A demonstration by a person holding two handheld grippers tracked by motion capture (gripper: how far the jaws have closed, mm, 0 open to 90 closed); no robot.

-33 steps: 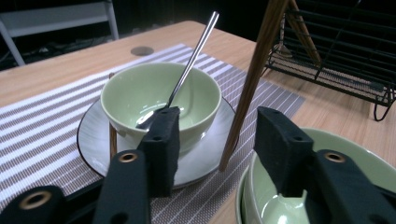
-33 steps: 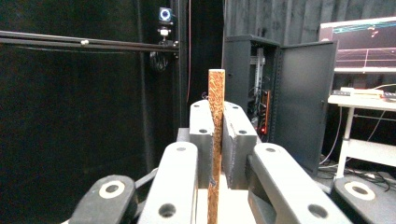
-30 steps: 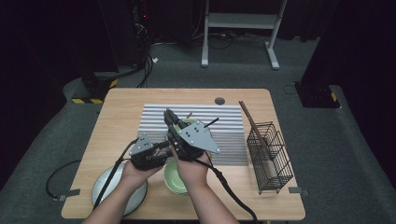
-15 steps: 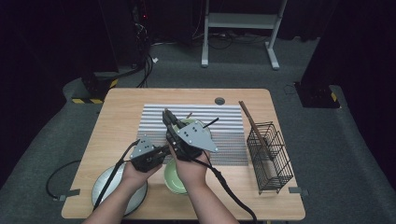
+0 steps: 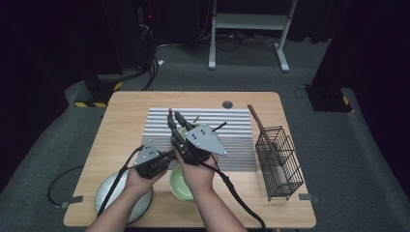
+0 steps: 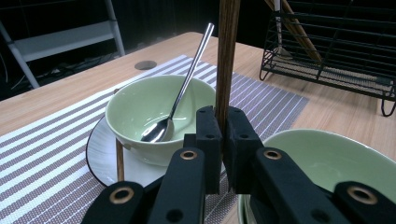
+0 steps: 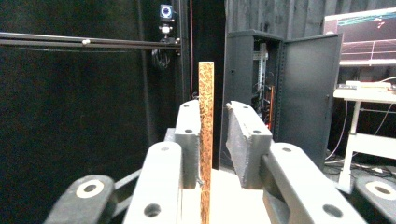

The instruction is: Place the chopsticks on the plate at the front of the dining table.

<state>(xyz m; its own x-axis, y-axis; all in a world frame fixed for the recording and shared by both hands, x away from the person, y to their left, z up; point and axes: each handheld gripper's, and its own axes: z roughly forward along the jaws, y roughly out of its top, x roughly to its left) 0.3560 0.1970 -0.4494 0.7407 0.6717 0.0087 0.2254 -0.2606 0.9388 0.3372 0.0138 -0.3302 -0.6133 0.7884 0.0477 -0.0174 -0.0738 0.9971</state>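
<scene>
While the left gripper (image 6: 223, 135) has just closed and now pinches a chopstick (image 6: 227, 56) near its lower part, the stick rises upright from between its pads. Higher up, the right gripper (image 7: 217, 135) stands around the same chopstick (image 7: 206, 121); its jaws have just been opening, and the stick lies against one pad with a gap to the other. In the high view the two grippers sit close together, the left gripper (image 5: 167, 157) just beside and below the right gripper (image 5: 173, 120).

Just beyond the left gripper, a green bowl (image 6: 140, 107) holding a spoon (image 6: 184, 88) sits on a plate (image 6: 100, 156) on the striped mat (image 6: 42, 154). A second bowl (image 6: 327, 154) lies right under it. Farther off on the surface stands a wire rack (image 6: 336, 51).
</scene>
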